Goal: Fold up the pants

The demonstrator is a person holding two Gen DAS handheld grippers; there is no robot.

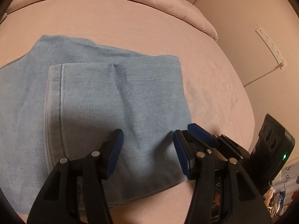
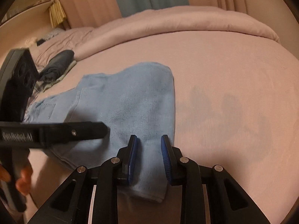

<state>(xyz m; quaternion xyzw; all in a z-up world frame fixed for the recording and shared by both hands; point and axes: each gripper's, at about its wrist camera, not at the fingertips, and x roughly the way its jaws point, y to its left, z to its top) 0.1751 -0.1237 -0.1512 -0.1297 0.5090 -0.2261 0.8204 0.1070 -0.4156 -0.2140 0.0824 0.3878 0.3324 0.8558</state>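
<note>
Light blue denim pants (image 1: 104,97) lie folded on a pink bed, and they also show in the right wrist view (image 2: 130,100). My left gripper (image 1: 147,153) is open, its blue pads (image 1: 115,154) wide apart just above the near part of the folded denim. My right gripper (image 2: 148,158) is open, its pads (image 2: 132,160) straddling the near right corner of the pants without pinching them. The right gripper shows at the right in the left wrist view (image 1: 203,134). The left gripper's body crosses the left of the right wrist view (image 2: 50,131).
The pink bed sheet (image 2: 224,85) stretches to the right of the pants. A rolled pink duvet (image 2: 177,22) lies along the far side. A dark folded garment (image 2: 58,65) sits at the far left. A power strip (image 1: 271,46) hangs on the wall.
</note>
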